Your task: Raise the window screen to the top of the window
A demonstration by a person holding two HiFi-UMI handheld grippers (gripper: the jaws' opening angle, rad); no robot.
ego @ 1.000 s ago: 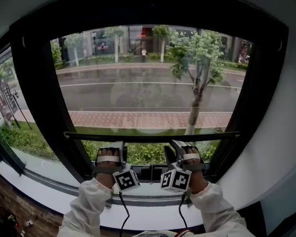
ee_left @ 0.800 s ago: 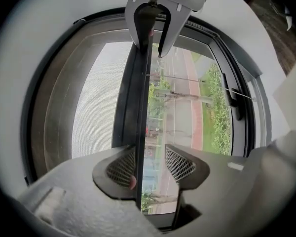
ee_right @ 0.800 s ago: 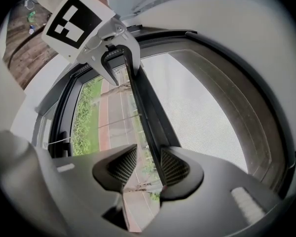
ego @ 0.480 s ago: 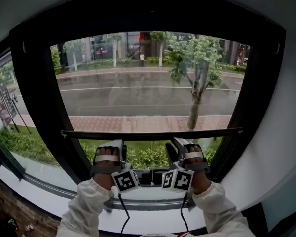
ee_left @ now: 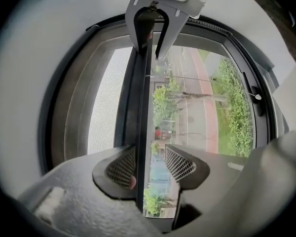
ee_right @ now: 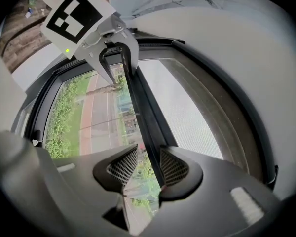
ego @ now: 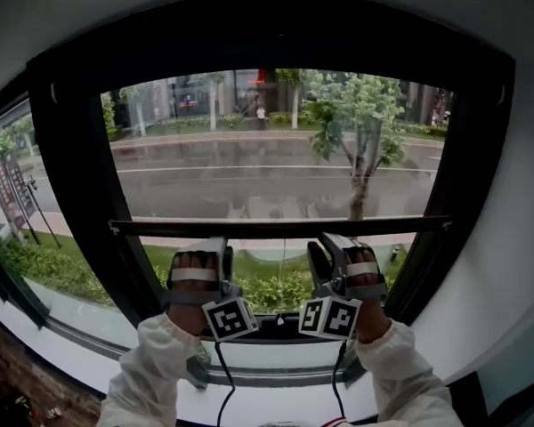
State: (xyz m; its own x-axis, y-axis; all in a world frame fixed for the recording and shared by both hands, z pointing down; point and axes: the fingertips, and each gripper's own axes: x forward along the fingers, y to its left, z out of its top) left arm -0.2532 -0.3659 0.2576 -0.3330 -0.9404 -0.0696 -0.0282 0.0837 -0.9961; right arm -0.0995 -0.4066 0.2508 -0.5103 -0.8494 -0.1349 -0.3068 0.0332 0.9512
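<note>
The window screen's dark bottom bar (ego: 276, 228) runs level across the lower part of the pane, with grey mesh (ego: 276, 149) above it. My left gripper (ego: 215, 249) and right gripper (ego: 331, 245) reach it side by side from below, both rolled on their sides. In the left gripper view the bar (ee_left: 140, 93) passes between the left gripper's (ee_left: 150, 154) jaws and lies against the left pad (ee_left: 122, 167), with a gap to the other pad. In the right gripper view the bar (ee_right: 138, 107) lies against the right pad (ee_right: 173, 168) of the right gripper (ee_right: 148, 157), clear of the left pad.
A thick black window frame (ego: 71, 194) surrounds the pane. Below it are a white sill (ego: 276, 356) and a dark fitting on the lower frame (ego: 276, 317). White wall (ego: 516, 238) closes in on the right. Outside lie a wet road, hedges and a tree (ego: 360, 140).
The bar has risen in the window, and both grippers have gone up with it, still side by side. More clear glass shows under the bar.
</note>
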